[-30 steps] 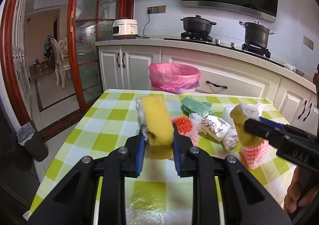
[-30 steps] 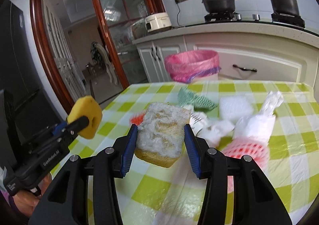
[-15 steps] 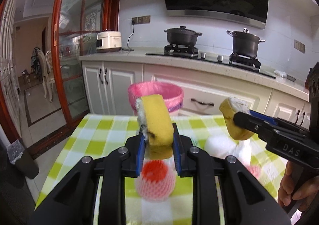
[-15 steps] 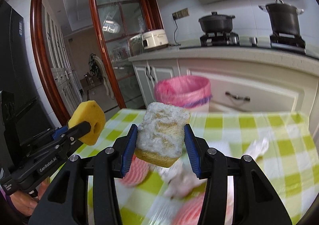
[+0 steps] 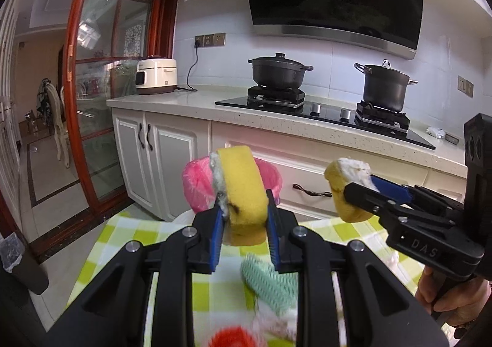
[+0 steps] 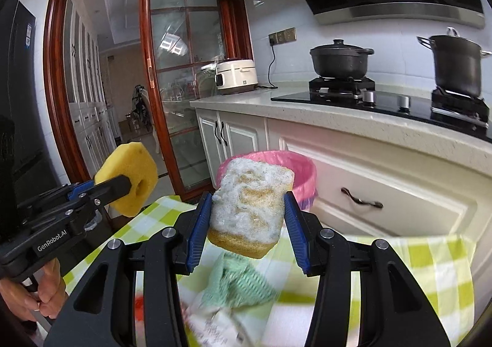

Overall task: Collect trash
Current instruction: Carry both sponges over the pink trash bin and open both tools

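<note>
A yellow sponge is pinched edgewise in the left gripper and a worn, fuzz-coated sponge is clamped across its sides in the right gripper, both judged light, soft and compressible, with the pink-lined trash bin just beyond the fingertips.

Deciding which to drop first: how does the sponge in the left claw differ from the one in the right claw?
The left claw's sponge stands on edge, gripped across its thin sides, showing a clean yellow face. The right claw's sponge is gripped across its width, its worn, greyish-white scouring face toward the camera, so that claw stands wider. Both are yellow sponges with a white scouring layer, held above the checked table near the pink-lined bin.
</note>
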Demonstrator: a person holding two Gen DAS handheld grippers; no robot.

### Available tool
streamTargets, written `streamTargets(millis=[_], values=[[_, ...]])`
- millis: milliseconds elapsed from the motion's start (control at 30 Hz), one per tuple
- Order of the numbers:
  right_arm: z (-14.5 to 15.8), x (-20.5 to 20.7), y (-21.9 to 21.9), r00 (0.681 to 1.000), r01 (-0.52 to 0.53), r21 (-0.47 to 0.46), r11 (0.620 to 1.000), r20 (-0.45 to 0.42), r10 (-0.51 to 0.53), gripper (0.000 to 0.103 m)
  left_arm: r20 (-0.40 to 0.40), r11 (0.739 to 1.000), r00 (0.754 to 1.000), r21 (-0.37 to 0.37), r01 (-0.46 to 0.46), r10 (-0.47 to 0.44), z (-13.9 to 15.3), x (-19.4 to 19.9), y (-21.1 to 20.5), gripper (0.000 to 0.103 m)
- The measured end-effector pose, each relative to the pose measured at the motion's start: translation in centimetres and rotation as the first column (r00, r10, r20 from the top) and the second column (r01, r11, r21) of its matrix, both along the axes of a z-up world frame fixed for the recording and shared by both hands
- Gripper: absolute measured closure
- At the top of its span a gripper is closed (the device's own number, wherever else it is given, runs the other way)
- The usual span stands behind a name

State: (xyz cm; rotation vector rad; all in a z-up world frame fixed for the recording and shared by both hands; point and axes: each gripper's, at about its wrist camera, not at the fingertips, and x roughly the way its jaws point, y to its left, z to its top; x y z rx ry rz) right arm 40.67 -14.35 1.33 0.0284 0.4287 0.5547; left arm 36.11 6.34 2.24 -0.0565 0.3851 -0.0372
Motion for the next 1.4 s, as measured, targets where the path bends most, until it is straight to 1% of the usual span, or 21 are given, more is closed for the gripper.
streamTargets(millis=[100,300,433,533,633,700,733,800,867,933,967,1000,1100,1167,1233,1300,1400], values=[[0.0,2.4,0.7,1.000,-0.002,-0.009,1.000,0.003,0.002,0.057,-0.016,1.000,1.000,-0.003,0.010,-0.010,0.0,3.4,0.4,0.079],[-0.7,10.0,2.6,1.000,-0.018,-0.017,1.000,-0.021,0.018,0.057,-0.059,0.999,0.998,-0.011,0.034,-0.034,-0.6,12.0,2.0,0.076],[-1.0,14.8,3.7,0.998,-0.039,-0.003,0.999,-0.042,0.039,0.056,-0.074,0.999,0.997,-0.023,0.031,-0.032,-1.0,18.2,3.5,0.076],[-1.4,18.6,4.3,0.995,-0.065,0.033,0.997,-0.077,0.067,0.056,-0.083,0.999,0.996,-0.025,0.031,-0.033,-1.6,22.0,4.4,0.076],[-2.2,22.1,4.8,0.992,-0.067,0.051,0.996,-0.101,0.072,0.055,-0.109,0.999,0.993,-0.041,0.029,-0.034,-2.8,25.5,5.3,0.076],[-2.7,23.8,5.3,0.991,-0.075,0.059,0.995,-0.110,0.081,0.052,-0.120,0.998,0.992,-0.051,0.028,-0.034,-3.5,27.0,5.7,0.076],[-3.0,25.0,5.7,0.988,-0.089,0.064,0.994,-0.120,0.096,0.051,-0.127,0.998,0.991,-0.053,0.029,-0.036,-4.1,28.3,5.9,0.075],[-3.2,26.6,6.2,0.988,-0.089,0.058,0.994,-0.119,0.095,0.041,-0.130,0.999,0.991,-0.027,0.020,-0.023,-4.6,29.5,6.1,0.064],[-2.9,27.7,6.5,0.991,-0.083,0.053,0.995,-0.100,0.088,0.041,-0.124,1.000,0.992,-0.017,0.007,-0.009,-4.9,30.4,6.5,0.061],[-2.2,28.0,6.4,0.994,-0.080,0.052,0.995,-0.073,0.084,0.041,-0.110,1.000,0.994,-0.002,-0.015,0.014,-4.7,30.6,6.9,0.057],[-1.7,27.8,6.1,0.996,-0.076,0.051,0.996,-0.049,0.079,0.040,-0.100,1.000,0.995,0.002,-0.023,0.023,-4.6,30.3,7.0,0.050],[-1.2,27.4,5.7,0.997,-0.072,0.050,0.996,-0.030,0.073,0.039,-0.085,0.999,0.996,0.006,-0.038,0.038,-4.3,30.0,7.3,0.047],[0.0,26.0,4.5,0.998,-0.066,0.062,0.996,-0.018,0.067,0.039,-0.072,0.998,0.995,-0.004,-0.066,0.066,-3.6,28.4,7.7,0.047],[1.0,24.1,3.4,0.998,-0.065,0.069,0.995,-0.007,0.065,0.039,-0.066,0.997,0.995,-0.022,-0.074,0.072,-2.9,26.7,8.0,0.047],[2.0,21.6,2.1,0.998,-0.062,0.069,0.996,0.004,0.062,0.039,-0.057,0.997,0.996,-0.016,-0.073,0.072,-2.3,24.8,7.8,0.045],[3.0,18.9,0.7,0.998,-0.064,0.082,0.995,0.014,0.063,0.039,-0.036,0.997,0.997,-0.006,-0.075,0.074,-1.3,21.8,7.5,0.036],[4.3,14.7,-1.4,0.998,-0.051,0.098,0.994,0.029,0.048,0.039,-0.020,0.997,0.997,-0.008,-0.077,0.077,0.0,17.7,7.0,0.029]])
